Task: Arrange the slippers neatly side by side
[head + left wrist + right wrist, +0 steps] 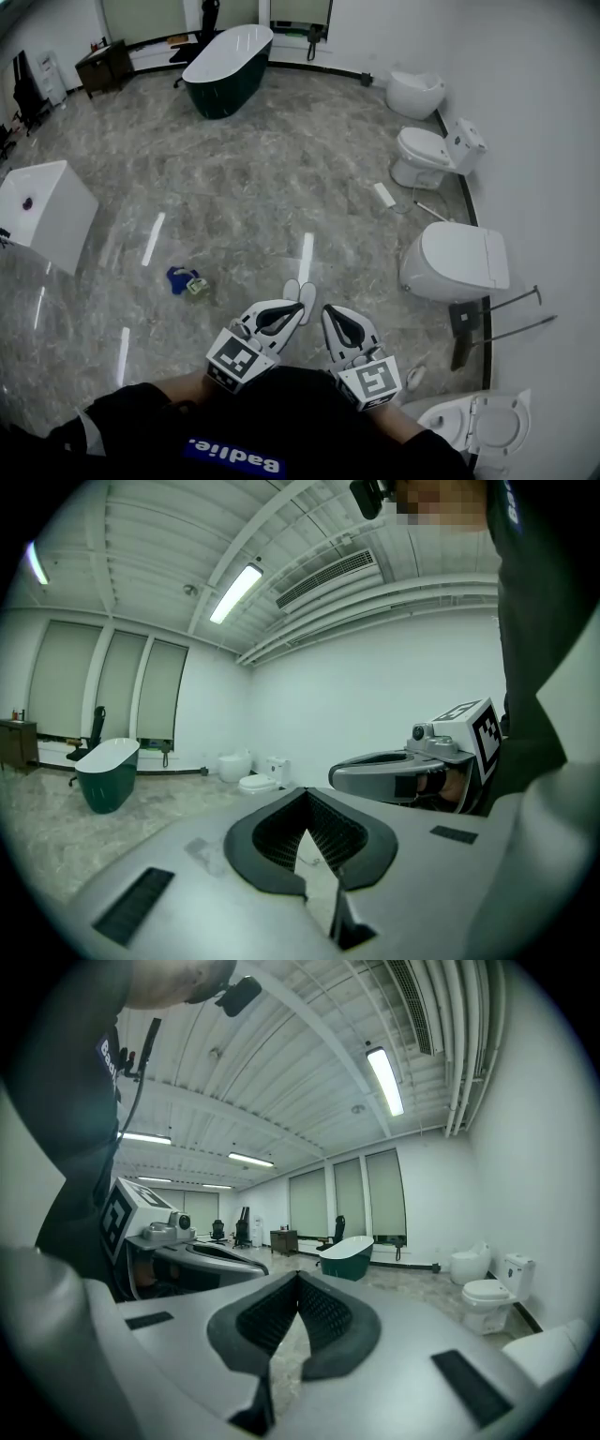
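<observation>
Close against person's dark top (281, 412): left gripper (299, 307) and right gripper (327, 312), side by side, pointing forward over marbled floor (234, 187). Both jaw pairs pressed together, tips meeting, nothing pinched. Pale slippers (300, 292) on floor, in head view just past left gripper's tip, pair lying close side by side. Blue item (178, 278) left of left gripper, well apart. White toilet (455, 262) right of right gripper. Green bathtub (228, 58) far ahead.

Marbled floor (262, 178) carries a bathtub (228, 58). Well nearer than it lie white slippers (300, 292) and a blue item (180, 278), with a box (42, 214) to the left and toilets (455, 261) to the right.
</observation>
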### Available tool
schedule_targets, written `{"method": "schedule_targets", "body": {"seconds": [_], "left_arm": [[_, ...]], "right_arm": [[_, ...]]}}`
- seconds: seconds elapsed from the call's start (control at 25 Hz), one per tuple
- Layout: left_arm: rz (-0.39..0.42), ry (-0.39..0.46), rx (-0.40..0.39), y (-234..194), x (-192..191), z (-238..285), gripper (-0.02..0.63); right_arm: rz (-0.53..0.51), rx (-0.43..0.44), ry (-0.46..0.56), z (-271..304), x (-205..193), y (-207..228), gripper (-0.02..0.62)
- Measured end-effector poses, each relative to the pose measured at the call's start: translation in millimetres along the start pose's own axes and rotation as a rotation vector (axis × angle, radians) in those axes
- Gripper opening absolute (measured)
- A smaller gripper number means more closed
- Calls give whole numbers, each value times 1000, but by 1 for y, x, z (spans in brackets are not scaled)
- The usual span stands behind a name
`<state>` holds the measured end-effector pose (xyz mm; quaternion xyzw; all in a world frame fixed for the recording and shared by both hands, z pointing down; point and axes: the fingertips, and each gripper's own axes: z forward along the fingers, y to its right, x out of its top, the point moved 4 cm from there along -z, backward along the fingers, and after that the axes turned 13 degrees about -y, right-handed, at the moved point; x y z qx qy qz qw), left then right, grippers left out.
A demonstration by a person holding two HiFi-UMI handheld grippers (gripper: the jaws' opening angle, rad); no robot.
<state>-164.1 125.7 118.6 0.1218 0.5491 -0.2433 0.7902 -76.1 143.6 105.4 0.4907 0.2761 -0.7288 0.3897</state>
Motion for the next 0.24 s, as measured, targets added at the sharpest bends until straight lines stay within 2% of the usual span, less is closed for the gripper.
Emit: {"method": "schedule_targets", "body": {"seconds": [0.24], "left_arm": [[-1,-6,9,4,-2,-8,2]], "right_arm": [[-6,9,-9,-4,-2,-6,-2]]}}
